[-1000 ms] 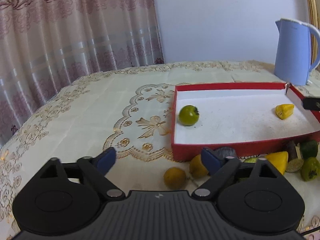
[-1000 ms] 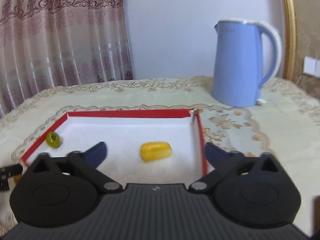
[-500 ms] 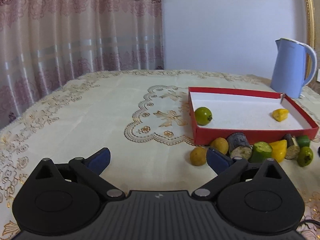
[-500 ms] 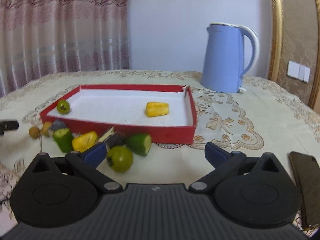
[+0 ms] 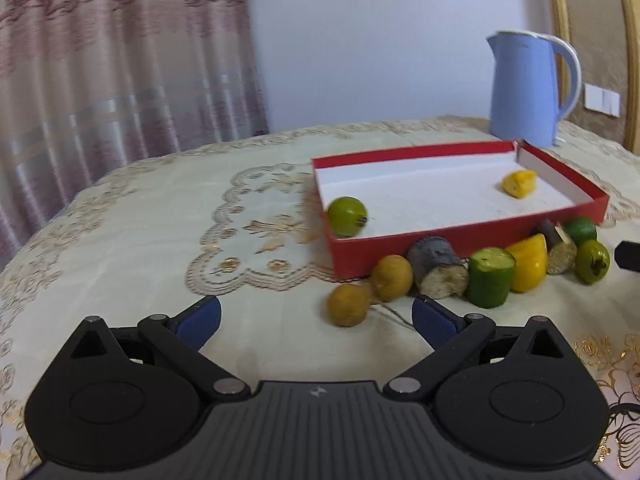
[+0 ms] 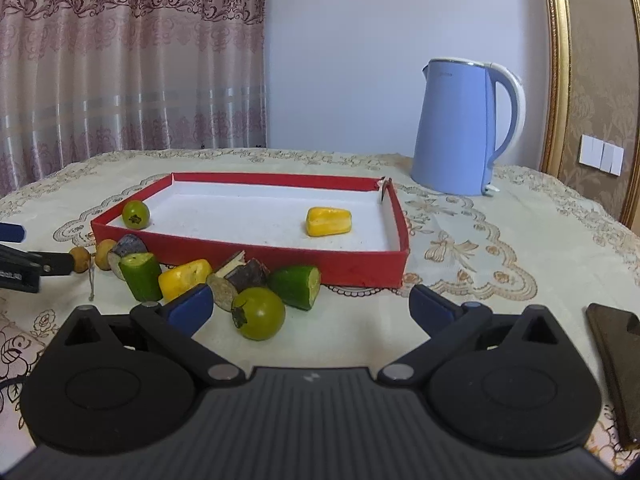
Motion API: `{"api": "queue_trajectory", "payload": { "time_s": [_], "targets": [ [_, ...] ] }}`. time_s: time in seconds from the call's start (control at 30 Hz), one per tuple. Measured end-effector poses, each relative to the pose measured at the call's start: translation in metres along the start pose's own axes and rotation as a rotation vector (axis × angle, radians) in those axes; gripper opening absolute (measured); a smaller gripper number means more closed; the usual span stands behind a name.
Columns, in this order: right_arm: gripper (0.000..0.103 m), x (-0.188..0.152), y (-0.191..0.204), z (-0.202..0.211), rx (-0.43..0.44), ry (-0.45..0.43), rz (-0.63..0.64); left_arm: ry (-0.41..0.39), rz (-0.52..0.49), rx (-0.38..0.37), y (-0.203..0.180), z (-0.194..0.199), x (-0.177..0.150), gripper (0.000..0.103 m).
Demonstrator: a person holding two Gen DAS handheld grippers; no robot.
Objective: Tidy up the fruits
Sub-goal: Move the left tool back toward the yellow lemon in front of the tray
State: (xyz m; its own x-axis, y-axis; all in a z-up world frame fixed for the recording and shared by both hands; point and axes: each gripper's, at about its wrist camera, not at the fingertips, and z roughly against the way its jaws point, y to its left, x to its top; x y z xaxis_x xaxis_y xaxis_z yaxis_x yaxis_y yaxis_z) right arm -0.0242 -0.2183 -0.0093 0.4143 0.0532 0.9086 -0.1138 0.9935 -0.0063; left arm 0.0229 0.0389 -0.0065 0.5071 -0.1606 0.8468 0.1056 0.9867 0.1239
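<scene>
Both claws gape wide, nothing between the pads. Left gripper (image 5: pixel 316 320): matte black ribbed plastic body, blue rubbery fingertips (image 5: pixel 198 318); brown round fruit (image 5: pixel 347 305) sits on the cloth just ahead of the gap, at about 1 o'clock. Right gripper (image 6: pixel 308 306) is the same build; green tomato (image 6: pixel 260 319), smooth and glossy with a dark stem, lies just beyond its left pad at 11 o'clock.

Fruits: loose row on the cloth along the red tray's (image 6: pixel 360 270) near wall. In the right wrist view, at 9 to 12 o'clock: two small brown round ones, a grey-purple cut chunk, green cucumber piece (image 6: pixel 140 274) standing on end, waxy yellow wedge (image 6: pixel 185 274), dark rough-skinned cut piece (image 6: pixel 240 276), second cucumber piece (image 6: pixel 298 286) lying on its side.

Inside the tray (shallow cardboard rectangle, white grainy floor): green round fruit (image 6: pixel 136 214) in the left corner, yellow blocky piece (image 6: pixel 328 221) near the right wall.

Outward: cream embroidered tablecloth (image 6: pixel 500 240) with gold scalloped lace; pale blue smooth kettle (image 6: pixel 460 132) at 1 o'clock behind the tray; dark flat phone (image 6: pixel 616 344) at 3 o'clock; patterned pink curtain (image 6: pixel 120 60) behind.
</scene>
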Motion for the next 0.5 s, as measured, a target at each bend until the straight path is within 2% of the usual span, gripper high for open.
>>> {"api": "queue_trajectory", "payload": {
  "time_s": [0.13, 0.3, 0.4, 0.5],
  "targets": [
    [0.103, 0.0, -0.002, -0.001, 0.003, 0.006, -0.017, 0.008, -0.017, -0.034, -0.002, -0.006, 0.005, 0.102],
    [0.103, 0.0, -0.006, -0.003, 0.003, 0.02, -0.035, -0.019, -0.043, -0.057, 0.0, -0.007, 0.013, 0.102],
    [0.103, 0.0, -0.006, -0.005, 0.001, 0.027, -0.036, 0.024, -0.065, -0.062, -0.002, -0.015, 0.015, 0.102],
    [0.103, -0.001, -0.005, -0.004, 0.002, 0.024, -0.031, 0.06, -0.077, -0.053, -0.005, -0.024, 0.012, 0.094]
  ]
}}
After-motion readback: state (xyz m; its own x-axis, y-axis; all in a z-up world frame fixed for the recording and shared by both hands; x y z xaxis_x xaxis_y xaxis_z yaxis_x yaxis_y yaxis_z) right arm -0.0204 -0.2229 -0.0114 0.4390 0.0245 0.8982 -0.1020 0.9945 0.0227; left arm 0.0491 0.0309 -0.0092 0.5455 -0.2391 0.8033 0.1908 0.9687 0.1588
